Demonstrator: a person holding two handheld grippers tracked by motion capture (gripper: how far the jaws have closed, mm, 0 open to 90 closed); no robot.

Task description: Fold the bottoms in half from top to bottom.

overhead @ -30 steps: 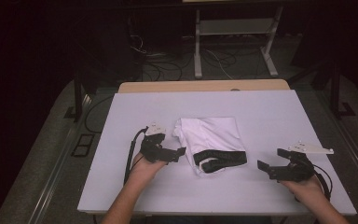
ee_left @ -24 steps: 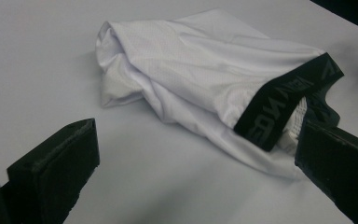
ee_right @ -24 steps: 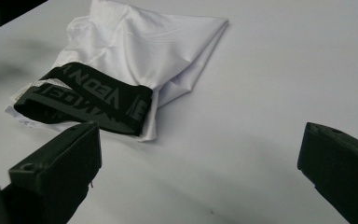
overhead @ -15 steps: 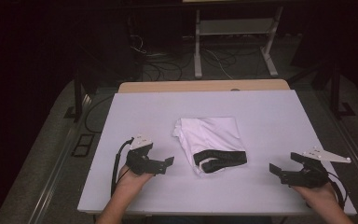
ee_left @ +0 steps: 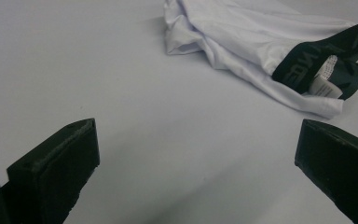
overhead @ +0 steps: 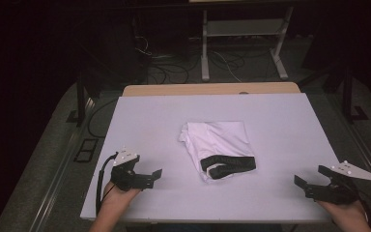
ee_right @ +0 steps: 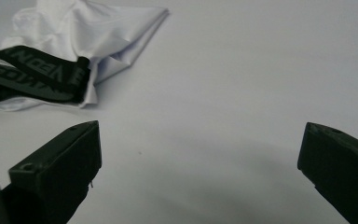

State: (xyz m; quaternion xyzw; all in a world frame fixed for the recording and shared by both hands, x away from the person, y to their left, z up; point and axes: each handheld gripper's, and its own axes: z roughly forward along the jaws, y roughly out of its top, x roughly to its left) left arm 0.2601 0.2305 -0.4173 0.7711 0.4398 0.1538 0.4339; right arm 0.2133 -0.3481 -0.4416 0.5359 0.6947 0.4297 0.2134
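Note:
A folded white garment with a black waistband [overhead: 218,147] lies near the middle of the pale table [overhead: 280,125]. In the left gripper view the same garment [ee_left: 261,32] lies ahead at the upper right, its waistband and a white label facing me. In the right gripper view the garment [ee_right: 88,32] sits at the upper left. My left gripper [overhead: 153,176] rests open near the front left edge, well apart from the garment. My right gripper [overhead: 306,180] is open near the front right corner, also holding nothing.
Beyond the table's far edge a wooden strip [overhead: 207,90] shows, then a dark floor with cables [overhead: 159,63] and a white stand [overhead: 241,43]. A black cable [overhead: 101,179] trails from my left gripper over the table's front left edge.
Both grippers have drawn back from the garment toward the front of the table, the left one leftward and the right one rightward. The garment has stayed in place.

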